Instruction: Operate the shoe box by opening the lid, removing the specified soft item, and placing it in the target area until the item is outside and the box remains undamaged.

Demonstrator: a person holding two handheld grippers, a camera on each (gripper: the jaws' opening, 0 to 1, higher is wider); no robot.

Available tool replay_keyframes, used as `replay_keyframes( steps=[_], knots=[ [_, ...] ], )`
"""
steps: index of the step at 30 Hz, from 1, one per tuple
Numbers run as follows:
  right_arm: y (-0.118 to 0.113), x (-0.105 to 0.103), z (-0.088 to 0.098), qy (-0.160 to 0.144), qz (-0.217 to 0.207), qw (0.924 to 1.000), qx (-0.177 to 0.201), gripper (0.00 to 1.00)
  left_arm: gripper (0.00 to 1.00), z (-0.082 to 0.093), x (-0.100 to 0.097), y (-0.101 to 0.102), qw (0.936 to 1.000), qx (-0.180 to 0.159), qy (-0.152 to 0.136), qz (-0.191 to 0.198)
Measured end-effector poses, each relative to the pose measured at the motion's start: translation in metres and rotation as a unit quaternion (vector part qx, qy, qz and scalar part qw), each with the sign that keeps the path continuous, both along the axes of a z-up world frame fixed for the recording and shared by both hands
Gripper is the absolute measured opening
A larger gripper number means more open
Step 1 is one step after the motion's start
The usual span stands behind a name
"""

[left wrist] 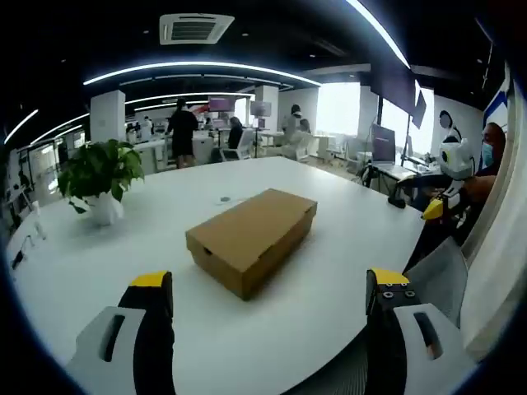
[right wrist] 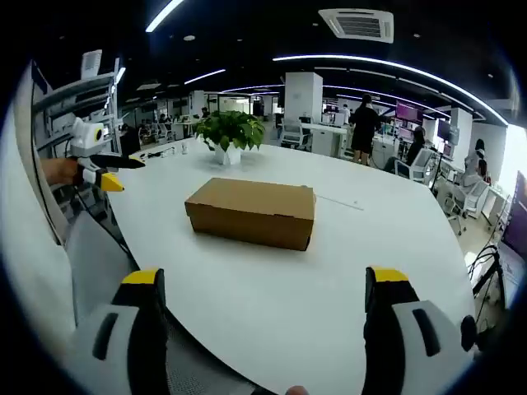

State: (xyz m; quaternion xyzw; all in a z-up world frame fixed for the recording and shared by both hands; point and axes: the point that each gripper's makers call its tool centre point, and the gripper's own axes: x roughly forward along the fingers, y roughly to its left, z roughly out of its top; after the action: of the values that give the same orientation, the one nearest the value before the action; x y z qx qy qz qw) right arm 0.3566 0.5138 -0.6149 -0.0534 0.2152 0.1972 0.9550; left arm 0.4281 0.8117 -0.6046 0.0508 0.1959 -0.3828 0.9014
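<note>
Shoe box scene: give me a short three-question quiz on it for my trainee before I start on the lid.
1. True or false: the shoe box has its lid shut.
2. What stands on the white table beyond the box in the right gripper view?
A. a potted plant
B. a laptop
C. a kettle
3. How do the jaws of the left gripper and the right gripper stand, and do they touch the box?

Key
1. True.
2. A, the potted plant.
3. Both are open, held short of the box, touching nothing.
</note>
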Motion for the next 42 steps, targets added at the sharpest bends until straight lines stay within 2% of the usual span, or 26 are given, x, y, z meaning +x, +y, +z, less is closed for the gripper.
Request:
replay_keyframes(
  steps=[42],
  knots=[
    [-0.0063,0.0046,-0.0016,0.001,0.002,1.0000,-0.007,0.95,1.00,0.0010,0.0012,-0.0094,1.0000,-0.001,-0.004,-0.004]
  ],
)
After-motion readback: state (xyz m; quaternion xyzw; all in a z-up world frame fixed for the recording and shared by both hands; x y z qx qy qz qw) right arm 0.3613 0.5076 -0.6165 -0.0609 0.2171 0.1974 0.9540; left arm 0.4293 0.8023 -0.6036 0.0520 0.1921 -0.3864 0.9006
